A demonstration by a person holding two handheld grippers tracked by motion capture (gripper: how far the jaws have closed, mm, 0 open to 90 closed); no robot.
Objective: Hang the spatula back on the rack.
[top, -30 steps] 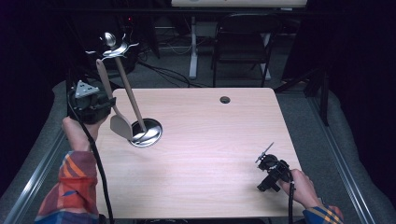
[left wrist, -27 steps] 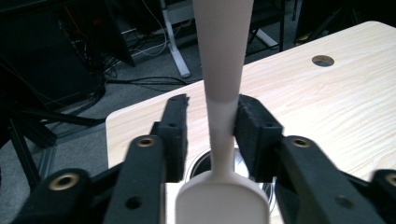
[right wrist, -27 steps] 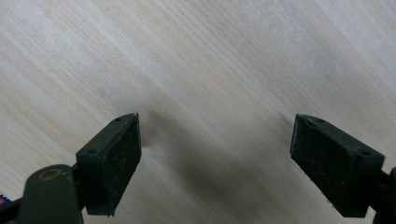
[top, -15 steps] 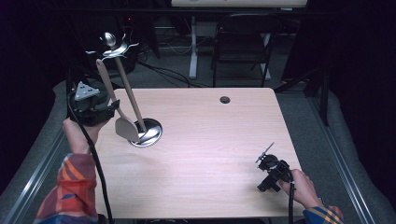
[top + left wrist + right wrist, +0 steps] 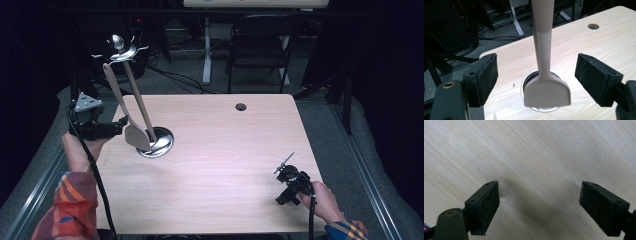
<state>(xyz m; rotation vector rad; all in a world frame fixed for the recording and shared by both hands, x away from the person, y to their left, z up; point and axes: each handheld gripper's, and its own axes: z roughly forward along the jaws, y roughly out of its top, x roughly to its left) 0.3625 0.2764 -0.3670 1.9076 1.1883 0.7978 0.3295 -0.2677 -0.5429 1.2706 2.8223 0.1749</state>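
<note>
A metal utensil stand has a round base (image 5: pixel 161 144) near the table's left edge and a slanted pole (image 5: pixel 139 102) with hooks at its top. From a hook hangs a beige spatula (image 5: pixel 135 137), its blade just above the base. My left gripper (image 5: pixel 118 128) is open at the blade's left. In the left gripper view the spatula (image 5: pixel 546 92) hangs between the spread jaws, touching neither, with the base (image 5: pixel 527 79) behind it. My right gripper (image 5: pixel 287 182) is open near the table's front right; its view has bare wood between the jaws (image 5: pixel 540 207).
The light wooden table (image 5: pixel 225 150) has a small cable hole (image 5: pixel 241 106) near its far edge. A dark chair (image 5: pixel 260 50) and a desk leg (image 5: pixel 206 50) stand on the floor beyond the table. Cables trail from both grippers.
The spatula's blade has swung a little to the right, toward the stand's base. My left gripper has shifted slightly lower and nearer. The right gripper has stayed still.
</note>
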